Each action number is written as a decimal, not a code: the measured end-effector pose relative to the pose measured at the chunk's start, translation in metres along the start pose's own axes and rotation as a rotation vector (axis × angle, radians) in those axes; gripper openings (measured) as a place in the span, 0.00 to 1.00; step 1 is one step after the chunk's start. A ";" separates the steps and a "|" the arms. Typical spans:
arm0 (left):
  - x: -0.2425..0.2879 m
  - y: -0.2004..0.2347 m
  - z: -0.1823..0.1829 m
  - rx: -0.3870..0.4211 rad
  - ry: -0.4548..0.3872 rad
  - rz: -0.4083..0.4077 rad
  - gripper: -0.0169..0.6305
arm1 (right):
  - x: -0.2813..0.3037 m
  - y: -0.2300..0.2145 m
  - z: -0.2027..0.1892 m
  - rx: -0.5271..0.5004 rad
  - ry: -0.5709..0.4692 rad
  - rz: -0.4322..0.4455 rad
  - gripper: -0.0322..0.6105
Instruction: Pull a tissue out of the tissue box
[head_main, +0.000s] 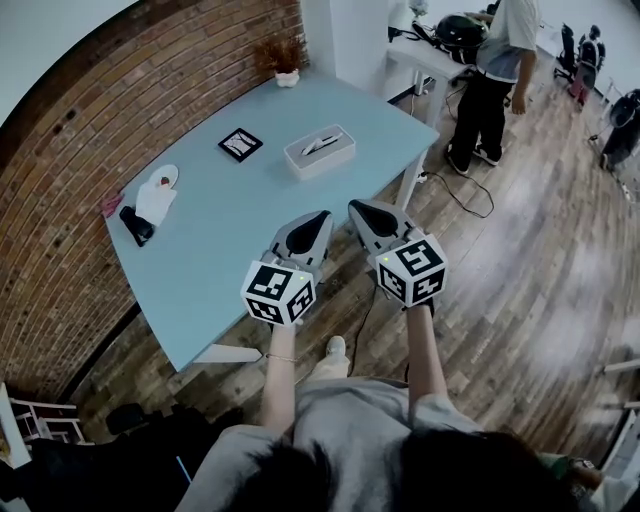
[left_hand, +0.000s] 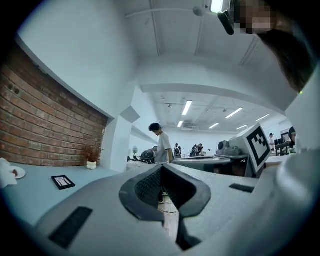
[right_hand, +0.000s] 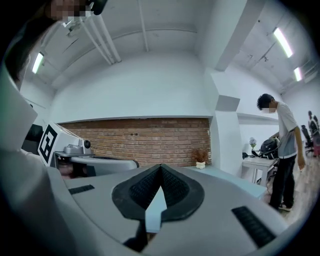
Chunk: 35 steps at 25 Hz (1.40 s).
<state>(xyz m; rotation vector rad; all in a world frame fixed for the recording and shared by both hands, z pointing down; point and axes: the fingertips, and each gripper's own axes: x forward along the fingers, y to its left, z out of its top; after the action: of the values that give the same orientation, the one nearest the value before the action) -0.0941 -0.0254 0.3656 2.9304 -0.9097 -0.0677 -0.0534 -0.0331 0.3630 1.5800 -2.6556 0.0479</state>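
The grey tissue box (head_main: 319, 152) stands on the far part of the light blue table (head_main: 230, 240), a white tissue poking from its slot. Both grippers hover side by side over the table's near right edge, well short of the box, and point level toward it. My left gripper (head_main: 318, 218) (left_hand: 161, 167) is shut with its tips meeting and nothing between them. My right gripper (head_main: 358, 208) (right_hand: 160, 166) is shut and empty too. In both gripper views the box is hidden behind the jaws.
A black framed picture (head_main: 240, 144) (left_hand: 63, 181) lies left of the box. A small potted plant (head_main: 287, 75) (right_hand: 201, 162) sits at the far corner. A white plate (head_main: 157, 190) and a dark object (head_main: 135, 225) lie by the brick wall. A person (head_main: 495, 70) stands at another table behind.
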 end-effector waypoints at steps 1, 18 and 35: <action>0.005 0.007 0.000 0.001 0.004 -0.006 0.03 | 0.008 -0.004 0.000 0.002 0.002 -0.005 0.05; 0.065 0.100 -0.005 -0.006 0.030 -0.051 0.03 | 0.100 -0.060 -0.003 0.018 0.009 -0.066 0.05; 0.134 0.146 -0.017 -0.080 0.047 0.096 0.03 | 0.162 -0.139 0.001 0.004 0.070 0.060 0.05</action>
<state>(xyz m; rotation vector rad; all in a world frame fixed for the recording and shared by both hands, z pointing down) -0.0650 -0.2199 0.3918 2.7984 -1.0143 -0.0284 -0.0087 -0.2420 0.3719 1.4712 -2.6505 0.1088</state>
